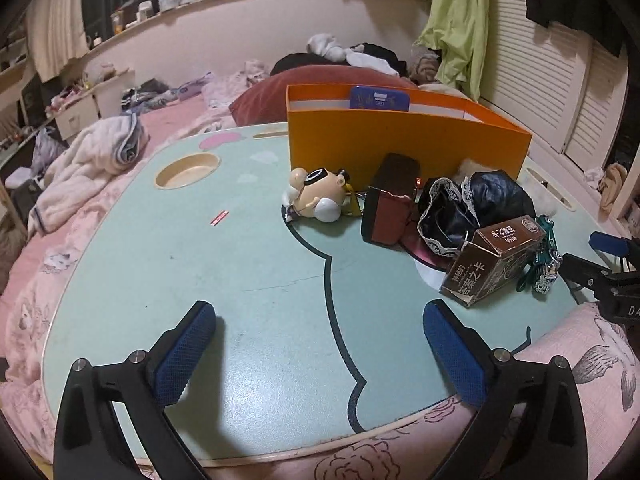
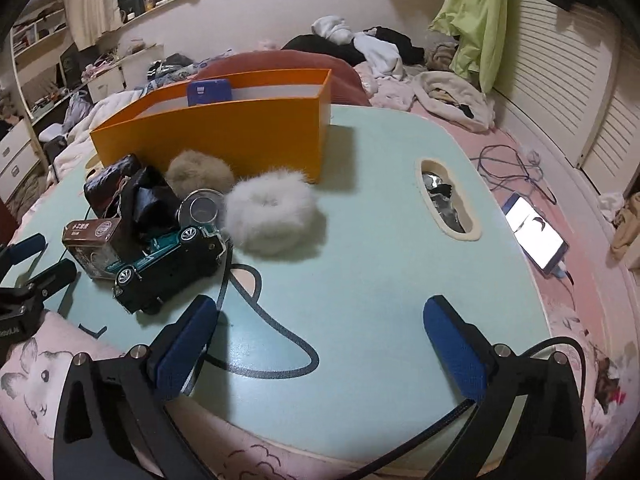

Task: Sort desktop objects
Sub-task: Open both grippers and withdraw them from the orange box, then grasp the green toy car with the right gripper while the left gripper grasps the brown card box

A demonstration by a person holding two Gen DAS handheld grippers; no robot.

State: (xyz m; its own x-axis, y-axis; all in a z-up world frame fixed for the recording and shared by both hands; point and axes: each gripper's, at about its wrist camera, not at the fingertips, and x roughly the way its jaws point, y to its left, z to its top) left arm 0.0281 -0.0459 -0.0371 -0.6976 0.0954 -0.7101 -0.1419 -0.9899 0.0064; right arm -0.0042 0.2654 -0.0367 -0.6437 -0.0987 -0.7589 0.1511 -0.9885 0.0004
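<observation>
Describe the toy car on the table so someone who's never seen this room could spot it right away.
Start at the orange box standing on the pale green table. In front of it is a pile of small things, and the toy car sits at the pile's near edge, next to a brown carton and a fluffy white ring. It is the only thing there with wheels, dark with teal trim.

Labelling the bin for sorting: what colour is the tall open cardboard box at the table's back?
Orange, white inside: the tall open cardboard box shows best in the right wrist view.
</observation>
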